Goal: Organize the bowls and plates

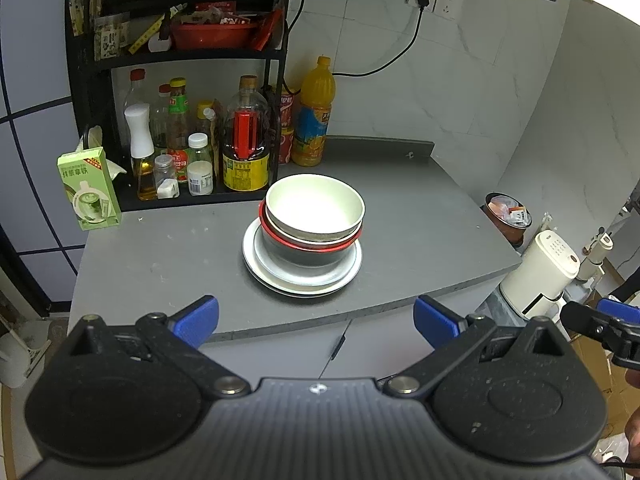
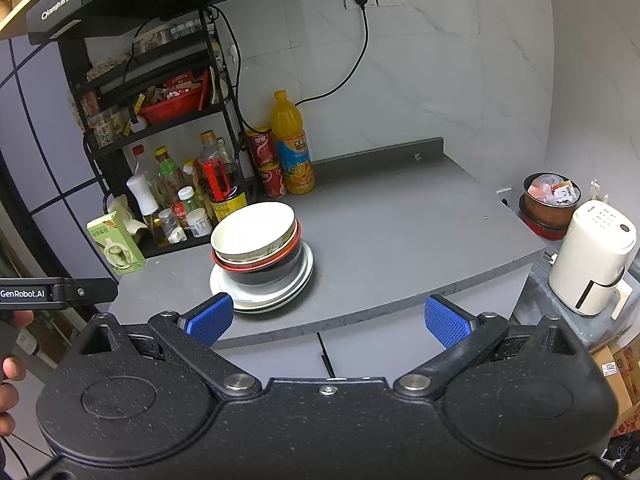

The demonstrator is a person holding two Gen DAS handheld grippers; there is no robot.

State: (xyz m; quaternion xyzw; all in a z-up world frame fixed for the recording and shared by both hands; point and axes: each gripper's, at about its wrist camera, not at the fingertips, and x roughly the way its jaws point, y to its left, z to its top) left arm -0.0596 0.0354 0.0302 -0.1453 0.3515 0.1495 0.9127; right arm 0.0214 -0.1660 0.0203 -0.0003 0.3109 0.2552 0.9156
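One stack stands on the grey counter (image 1: 400, 220): a cream bowl (image 1: 315, 206) on top, a red-rimmed bowl (image 1: 276, 236) under it, a dark bowl (image 1: 304, 256) below, all on white plates (image 1: 260, 272). The stack also shows in the right wrist view, with the cream bowl (image 2: 252, 232) and the plates (image 2: 264, 298). My left gripper (image 1: 316, 322) is open and empty, in front of the counter edge, short of the stack. My right gripper (image 2: 328, 320) is open and empty, also short of the counter edge, to the right of the stack.
A black rack (image 1: 176, 56) with sauce bottles (image 1: 245, 148) stands at the back left, with an orange juice bottle (image 1: 314, 116) and red cans beside it. A green carton (image 1: 90, 190) stands left. A white appliance (image 2: 592, 256) and a filled pot (image 2: 550, 200) are off the counter's right end.
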